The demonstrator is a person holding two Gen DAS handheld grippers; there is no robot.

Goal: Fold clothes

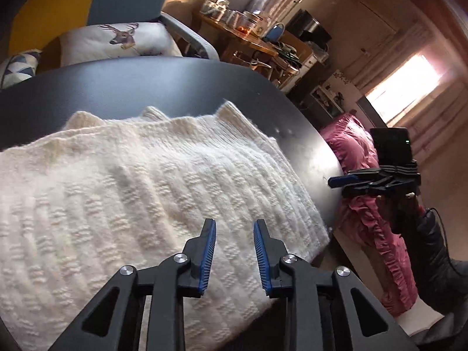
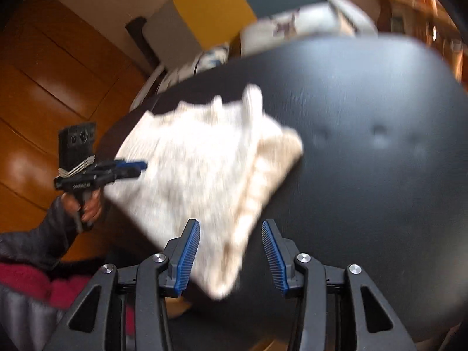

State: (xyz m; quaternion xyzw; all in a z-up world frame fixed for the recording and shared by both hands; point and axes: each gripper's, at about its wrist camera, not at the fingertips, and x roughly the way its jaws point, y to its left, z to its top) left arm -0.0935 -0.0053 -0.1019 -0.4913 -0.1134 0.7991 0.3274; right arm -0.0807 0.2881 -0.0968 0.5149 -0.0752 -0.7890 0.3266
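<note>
Cream knit sweater [image 1: 140, 193] lies folded into a compact stack on the dark round tabletop [image 1: 152, 84], near its edge. Left gripper [image 1: 234, 256]: fingers apart, nothing between them, held over the sweater's near edge. Right gripper [image 2: 231, 259]: fingers apart too, empty, at the sweater's corner; this view is motion-blurred. Deer-print cushion [image 1: 120, 39] sits behind the tabletop. A pink bedspread [image 1: 374, 204] shows beyond the tabletop edge.

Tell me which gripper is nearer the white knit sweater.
Left. The left gripper hangs open directly above the white knit sweater; the right gripper is open over its corner near the table edge.
</note>
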